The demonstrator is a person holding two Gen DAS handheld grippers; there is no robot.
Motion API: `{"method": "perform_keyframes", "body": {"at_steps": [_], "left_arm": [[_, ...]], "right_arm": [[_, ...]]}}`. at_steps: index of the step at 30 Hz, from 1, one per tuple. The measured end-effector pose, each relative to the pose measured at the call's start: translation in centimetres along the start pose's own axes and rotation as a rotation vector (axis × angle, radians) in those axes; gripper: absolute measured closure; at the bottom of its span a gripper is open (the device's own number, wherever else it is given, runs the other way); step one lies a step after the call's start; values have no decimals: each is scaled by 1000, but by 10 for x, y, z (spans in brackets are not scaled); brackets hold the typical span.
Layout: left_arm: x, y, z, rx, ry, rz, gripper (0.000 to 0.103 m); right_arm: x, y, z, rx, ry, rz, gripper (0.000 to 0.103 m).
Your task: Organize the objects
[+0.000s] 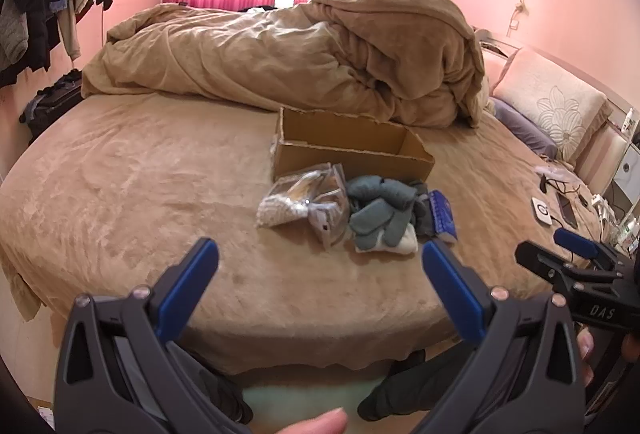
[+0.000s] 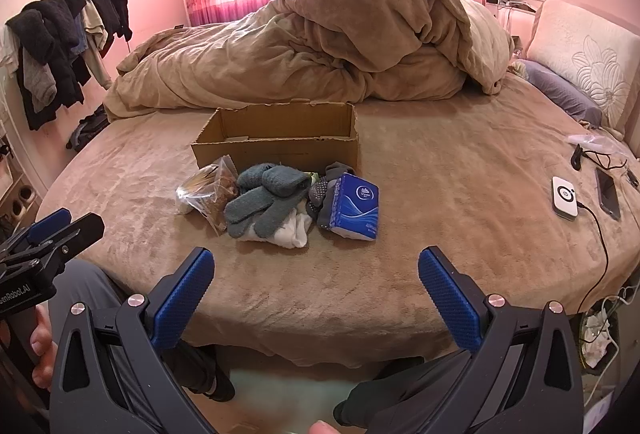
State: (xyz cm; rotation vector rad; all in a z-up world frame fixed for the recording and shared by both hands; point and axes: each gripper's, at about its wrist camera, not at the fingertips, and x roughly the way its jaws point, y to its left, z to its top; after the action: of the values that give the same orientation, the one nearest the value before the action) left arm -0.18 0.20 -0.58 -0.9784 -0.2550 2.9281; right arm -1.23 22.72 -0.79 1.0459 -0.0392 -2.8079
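An open cardboard box (image 1: 352,154) (image 2: 276,142) stands on the tan bed. In front of it lies a pile: clear plastic bags (image 1: 308,202) (image 2: 206,194), grey-green gloves (image 1: 380,210) (image 2: 264,200) over a white cloth (image 2: 294,232), dark dotted socks (image 2: 324,194) and a blue tissue pack (image 1: 442,216) (image 2: 356,208). My left gripper (image 1: 320,274) is open and empty, short of the pile near the bed's front edge. My right gripper (image 2: 316,286) is open and empty, also short of the pile; it shows at the right of the left wrist view (image 1: 568,250).
A rumpled tan duvet (image 2: 320,46) fills the far side of the bed. Pillows (image 2: 588,50) lie at the right. A white charger pad (image 2: 565,199), a phone (image 2: 608,194) and cables lie on the bed's right side. Clothes hang on a rack (image 2: 60,46) at left.
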Motion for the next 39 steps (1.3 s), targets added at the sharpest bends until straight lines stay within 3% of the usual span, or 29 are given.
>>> {"method": "perform_keyframes", "body": {"at_steps": [31,39], "left_arm": [[5,2,4,16,-1,15,0],[27,9,18,28,-9,6,0]], "right_arm": [[3,7,5,2,8,21,0],[19,4,26,-70,-17,-33,0]]}}
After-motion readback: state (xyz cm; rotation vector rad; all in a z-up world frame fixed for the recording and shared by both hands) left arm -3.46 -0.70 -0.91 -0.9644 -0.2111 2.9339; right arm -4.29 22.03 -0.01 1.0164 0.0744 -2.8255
